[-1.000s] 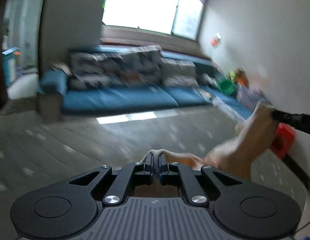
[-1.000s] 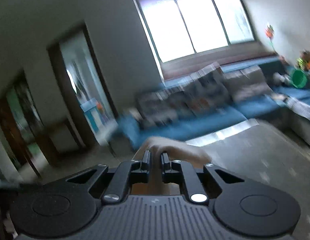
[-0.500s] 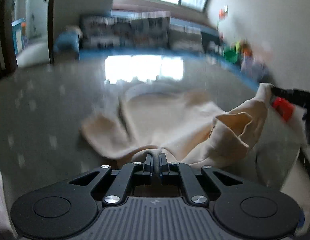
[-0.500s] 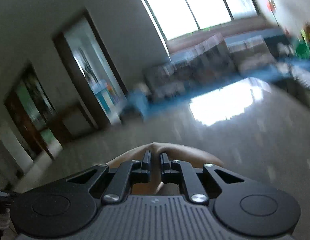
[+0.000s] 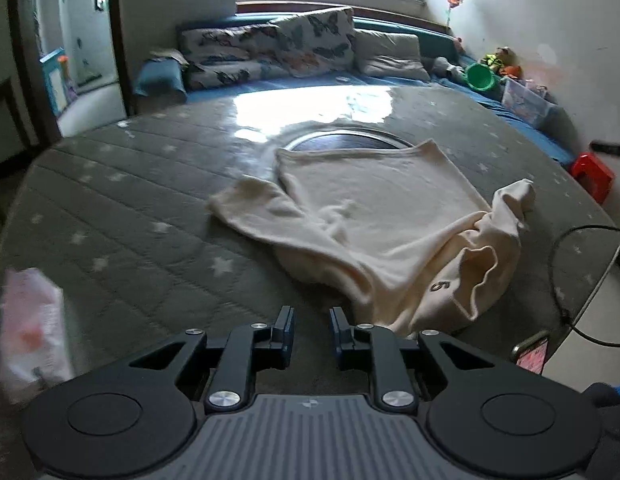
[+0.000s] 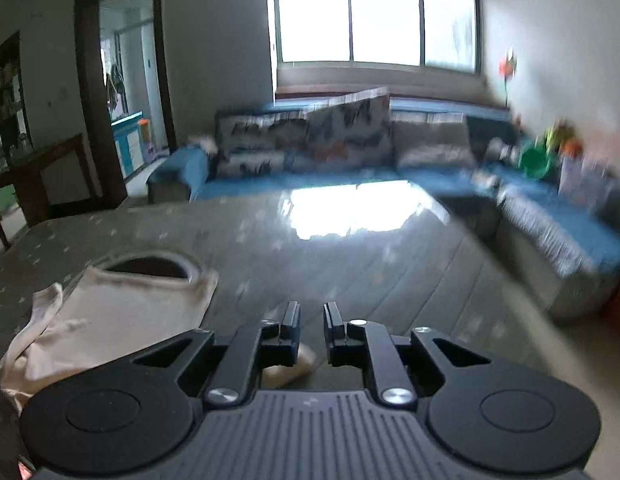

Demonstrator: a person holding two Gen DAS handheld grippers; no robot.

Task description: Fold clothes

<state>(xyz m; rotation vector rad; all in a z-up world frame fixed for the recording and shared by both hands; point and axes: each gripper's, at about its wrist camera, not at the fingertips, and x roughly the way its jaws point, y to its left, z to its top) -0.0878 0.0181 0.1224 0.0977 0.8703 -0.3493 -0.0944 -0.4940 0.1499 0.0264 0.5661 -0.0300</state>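
Left gripper [image 5: 311, 317] opening, released, nothing between jaws; cream shirt [image 5: 386, 216] spread just ahead-right on mat [image 5: 109, 216].

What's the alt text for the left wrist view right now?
A cream sweatshirt lies spread, partly rumpled, on a grey star-patterned quilted surface, just beyond the left claw, whose jaws are opening with nothing between them. Behind are a blue sofa with patterned cushions and a bright window.

Blue sofa [image 5: 310, 76] with patterned cushions [image 5: 277, 52] under window [image 6: 374, 12]; green bucket [image 5: 481, 76], red stool [image 5: 593, 174] by wall.
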